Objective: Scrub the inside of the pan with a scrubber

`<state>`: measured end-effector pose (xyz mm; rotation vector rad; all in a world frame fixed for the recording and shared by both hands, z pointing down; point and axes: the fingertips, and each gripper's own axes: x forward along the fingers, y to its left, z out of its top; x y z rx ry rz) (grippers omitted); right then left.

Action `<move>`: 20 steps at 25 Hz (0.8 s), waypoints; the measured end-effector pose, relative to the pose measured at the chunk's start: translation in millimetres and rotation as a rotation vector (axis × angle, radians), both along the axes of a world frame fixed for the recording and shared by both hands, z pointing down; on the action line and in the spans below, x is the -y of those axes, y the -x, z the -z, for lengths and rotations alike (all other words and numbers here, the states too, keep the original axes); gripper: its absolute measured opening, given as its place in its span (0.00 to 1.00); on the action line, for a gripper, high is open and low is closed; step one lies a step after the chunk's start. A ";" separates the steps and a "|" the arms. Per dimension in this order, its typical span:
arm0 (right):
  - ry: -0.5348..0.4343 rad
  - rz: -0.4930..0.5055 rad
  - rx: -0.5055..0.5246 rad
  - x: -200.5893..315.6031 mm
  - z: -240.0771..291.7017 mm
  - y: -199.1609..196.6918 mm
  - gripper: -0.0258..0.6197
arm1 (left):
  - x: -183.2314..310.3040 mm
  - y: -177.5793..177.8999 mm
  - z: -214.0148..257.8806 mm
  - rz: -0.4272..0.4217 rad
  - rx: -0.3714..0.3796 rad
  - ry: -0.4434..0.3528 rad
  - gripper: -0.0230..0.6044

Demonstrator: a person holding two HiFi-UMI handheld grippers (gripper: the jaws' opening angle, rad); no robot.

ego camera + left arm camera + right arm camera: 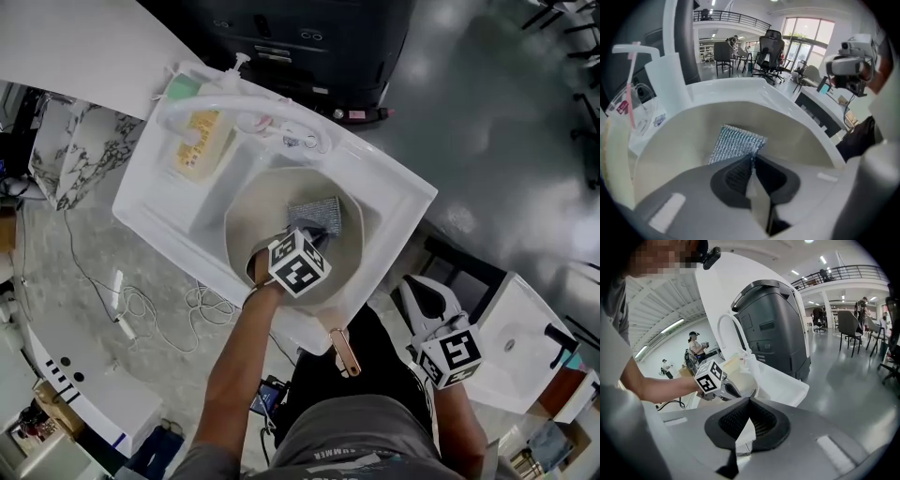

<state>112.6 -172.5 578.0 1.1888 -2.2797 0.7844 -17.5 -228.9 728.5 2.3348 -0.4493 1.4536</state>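
A cream pan sits in the white sink, its copper-tipped handle pointing toward me. A silver-grey mesh scrubber rests on the pan's inside at the far side. My left gripper reaches down into the pan. In the left gripper view its jaws are shut on the near corner of the scrubber, which lies flat against the pan wall. My right gripper hangs low at the right, away from the sink; its jaws meet with nothing between them.
A white tap arches over the sink's back left, above a yellow sponge. A dark machine stands behind the sink. White cables lie on the floor at the left. A white stand is at the right.
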 end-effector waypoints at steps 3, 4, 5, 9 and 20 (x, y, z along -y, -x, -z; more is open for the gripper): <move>0.001 -0.011 -0.002 -0.1 0.9 -2.2 0.04 | -15.9 -15.0 0.9 -0.048 -0.021 0.027 0.08; 0.000 -0.014 -0.001 -0.3 1.8 -1.4 0.04 | -22.1 -18.4 2.2 -0.064 -0.025 0.033 0.08; -0.001 -0.015 0.000 -0.7 3.1 0.5 0.04 | -28.3 -20.7 3.9 -0.079 -0.029 0.037 0.08; -0.015 -0.002 0.006 -5.2 12.8 13.6 0.04 | -46.7 -23.8 21.1 -0.105 -0.051 0.018 0.08; -0.108 0.005 0.012 -18.7 54.5 37.8 0.04 | -68.3 -1.8 116.1 -0.090 -0.098 -0.174 0.08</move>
